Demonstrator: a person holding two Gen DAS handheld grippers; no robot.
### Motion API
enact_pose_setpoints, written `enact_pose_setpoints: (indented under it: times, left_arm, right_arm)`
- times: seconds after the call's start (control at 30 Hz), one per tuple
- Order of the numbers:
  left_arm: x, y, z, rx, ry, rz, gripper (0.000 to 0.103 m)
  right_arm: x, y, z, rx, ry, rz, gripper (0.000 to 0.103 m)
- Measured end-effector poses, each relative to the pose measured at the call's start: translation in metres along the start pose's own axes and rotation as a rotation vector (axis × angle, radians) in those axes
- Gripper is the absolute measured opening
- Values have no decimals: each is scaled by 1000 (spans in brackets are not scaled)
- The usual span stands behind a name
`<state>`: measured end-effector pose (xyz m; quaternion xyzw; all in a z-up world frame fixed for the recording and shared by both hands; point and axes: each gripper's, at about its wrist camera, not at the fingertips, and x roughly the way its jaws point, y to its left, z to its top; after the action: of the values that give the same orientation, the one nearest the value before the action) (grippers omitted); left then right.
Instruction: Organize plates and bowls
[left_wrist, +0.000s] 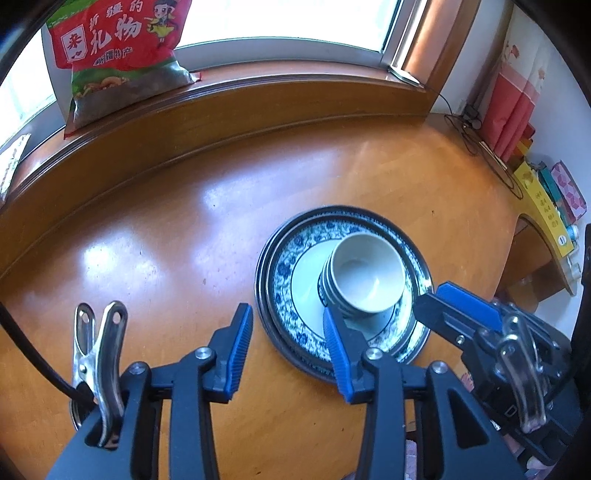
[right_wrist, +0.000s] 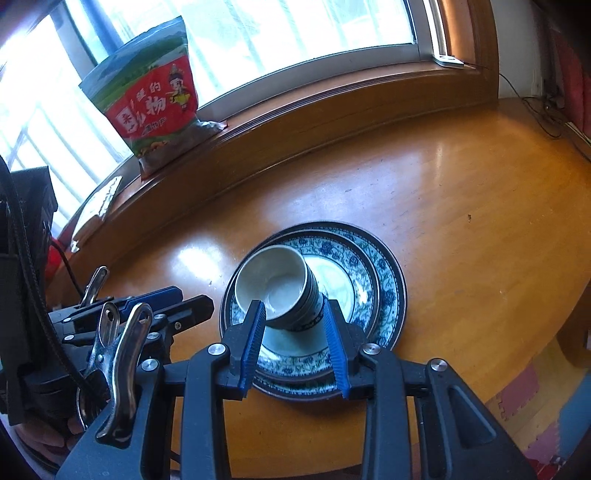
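Blue-and-white patterned plates (left_wrist: 284, 269) lie stacked on the wooden table (left_wrist: 166, 229). Small bowls (left_wrist: 365, 273), white inside, are nested on them and lean slightly. My left gripper (left_wrist: 288, 308) is open and holds nothing; it hovers over the plates' left edge, its right finger just before the bowls. My right gripper (right_wrist: 294, 306) is open too. In its view the bowls (right_wrist: 273, 284) sit just beyond its tips above the plates (right_wrist: 384, 280). In the left wrist view the right gripper's fingers (left_wrist: 432, 301) stand at the plates' right rim, apart from the bowls. The left gripper (right_wrist: 184, 301) shows at left.
A red and green snack bag (left_wrist: 118, 55) stands on the wooden window sill (left_wrist: 295, 85) behind the table. Cables (left_wrist: 476, 140) and colourful boxes (left_wrist: 546, 206) lie at the far right. The table's edge drops to a foam floor mat (right_wrist: 517, 391) at right.
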<state>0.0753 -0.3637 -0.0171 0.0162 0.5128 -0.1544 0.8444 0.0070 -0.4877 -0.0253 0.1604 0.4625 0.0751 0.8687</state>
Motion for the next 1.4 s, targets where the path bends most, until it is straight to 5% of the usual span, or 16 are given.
enact_pose_setpoints:
  times: [1.4]
  left_arm:
    - [12, -1, -27, 32, 18, -4, 44]
  right_arm:
    - [6, 5, -26, 11, 8, -87, 34]
